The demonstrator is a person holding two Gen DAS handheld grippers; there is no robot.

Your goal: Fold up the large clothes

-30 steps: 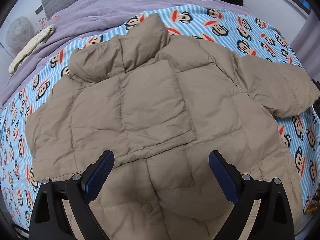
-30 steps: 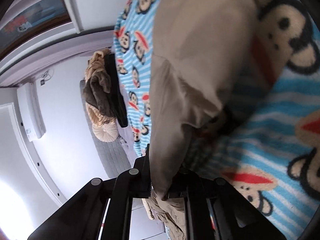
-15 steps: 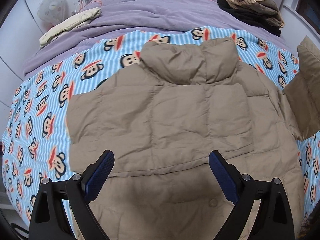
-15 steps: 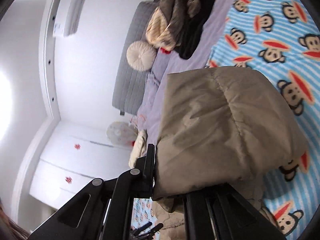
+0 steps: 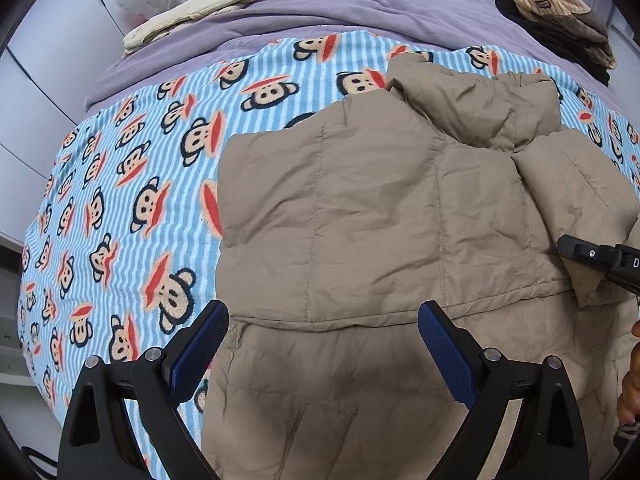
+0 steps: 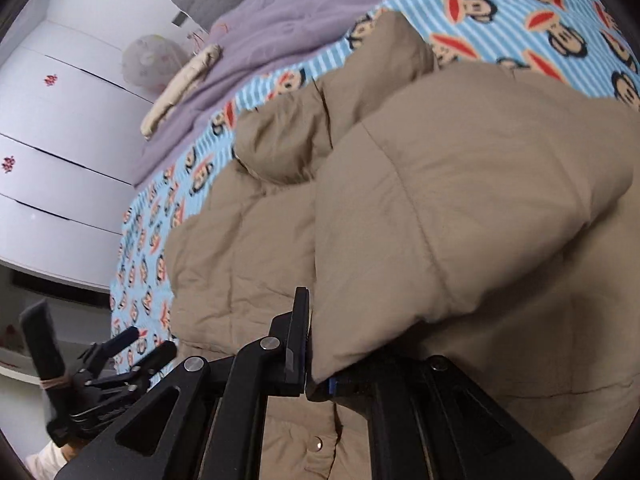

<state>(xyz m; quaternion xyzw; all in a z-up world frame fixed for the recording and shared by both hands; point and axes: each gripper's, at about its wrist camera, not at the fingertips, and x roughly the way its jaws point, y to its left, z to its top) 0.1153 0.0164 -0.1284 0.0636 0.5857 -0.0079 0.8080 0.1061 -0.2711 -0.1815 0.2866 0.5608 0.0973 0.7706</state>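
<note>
A tan quilted puffer jacket lies spread on a blue striped monkey-print blanket covering a bed. The left gripper hovers over the jacket's lower half, its blue-padded jaws spread wide and holding nothing. The right gripper has its jaws pinched tight on the cuff edge of the jacket's sleeve, which is folded across the jacket's body. A purple duvet and a pile of clothes lie farther up the bed.
</note>
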